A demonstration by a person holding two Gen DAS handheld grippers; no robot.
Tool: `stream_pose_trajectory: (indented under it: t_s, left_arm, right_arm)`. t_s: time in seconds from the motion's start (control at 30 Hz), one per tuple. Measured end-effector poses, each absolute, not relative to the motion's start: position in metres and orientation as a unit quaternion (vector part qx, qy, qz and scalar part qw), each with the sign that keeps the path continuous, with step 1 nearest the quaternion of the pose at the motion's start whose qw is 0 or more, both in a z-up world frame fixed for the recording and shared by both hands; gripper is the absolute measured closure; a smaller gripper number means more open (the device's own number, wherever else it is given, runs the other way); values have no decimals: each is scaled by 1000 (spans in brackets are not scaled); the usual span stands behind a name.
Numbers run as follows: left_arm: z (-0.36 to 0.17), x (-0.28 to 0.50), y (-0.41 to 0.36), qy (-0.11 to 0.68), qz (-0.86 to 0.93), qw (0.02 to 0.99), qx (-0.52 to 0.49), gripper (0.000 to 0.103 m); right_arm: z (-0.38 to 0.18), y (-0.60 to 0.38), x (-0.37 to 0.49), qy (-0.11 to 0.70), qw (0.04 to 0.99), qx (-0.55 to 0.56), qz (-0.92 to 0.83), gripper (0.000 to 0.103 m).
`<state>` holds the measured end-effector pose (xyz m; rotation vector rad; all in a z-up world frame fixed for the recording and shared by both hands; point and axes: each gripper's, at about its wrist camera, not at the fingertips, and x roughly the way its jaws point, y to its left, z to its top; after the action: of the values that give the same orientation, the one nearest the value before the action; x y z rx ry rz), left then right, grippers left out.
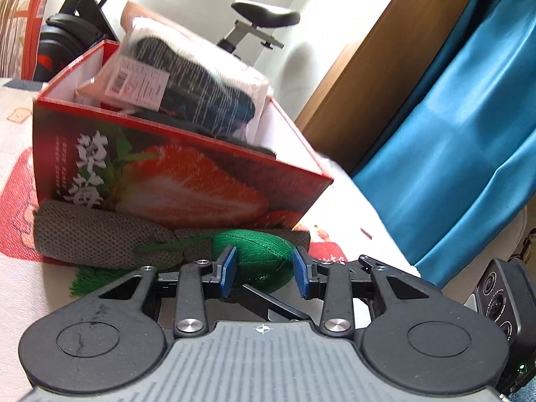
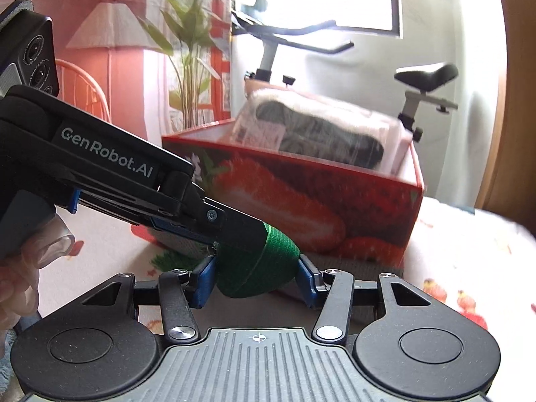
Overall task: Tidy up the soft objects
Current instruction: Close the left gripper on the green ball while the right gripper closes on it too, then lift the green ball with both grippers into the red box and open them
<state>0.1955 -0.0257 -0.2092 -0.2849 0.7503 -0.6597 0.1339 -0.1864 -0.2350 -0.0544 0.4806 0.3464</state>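
Note:
A green rolled cloth point(image 1: 258, 254) lies in front of a red strawberry-print box point(image 1: 187, 181) on a patterned cover. My left gripper point(image 1: 264, 269) has its blue pads against both sides of the roll. In the right wrist view, my right gripper point(image 2: 256, 279) clasps the same green roll point(image 2: 268, 268) from the near side. There the left gripper point(image 2: 244, 231) comes in from the left onto the roll's top. A grey knitted piece point(image 1: 100, 238) with green tassels lies beside the roll. A plastic-wrapped black and white bundle point(image 1: 194, 77) sticks out of the box.
An exercise bike point(image 2: 425, 77) stands behind the box. A blue curtain point(image 1: 452, 140) and a wooden panel point(image 1: 375, 67) are on the right. A lamp point(image 2: 110, 30) and a plant point(image 2: 187, 50) stand at the back left. A person's hand point(image 2: 20, 268) holds the left gripper.

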Motion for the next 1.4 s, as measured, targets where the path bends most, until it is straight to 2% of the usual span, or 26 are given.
stream_pose_trajectory:
  t_s: [0.4, 0.8, 0.97, 1.23, 1.4]
  left_arm:
    - [-125, 199, 4, 269, -315, 896, -162, 64]
    - [-54, 258, 16, 196, -306, 923, -127, 64]
    - [-55, 281, 23, 201, -305, 923, -119, 64]
    - [-91, 303, 36, 243, -281, 921, -119, 64]
    - [-89, 306, 46, 232, -270, 927, -114, 64]
  right_arm:
    - [-136, -162, 153, 153, 963, -92, 200, 56]
    - [-58, -139, 231, 87, 964, -129, 214, 56]
    - [-61, -130, 261, 89, 963, -130, 218, 56]
    - [-105, -113, 295, 131, 955, -120, 238, 56]
    - [-112, -106, 299, 119, 956, -114, 244, 56]
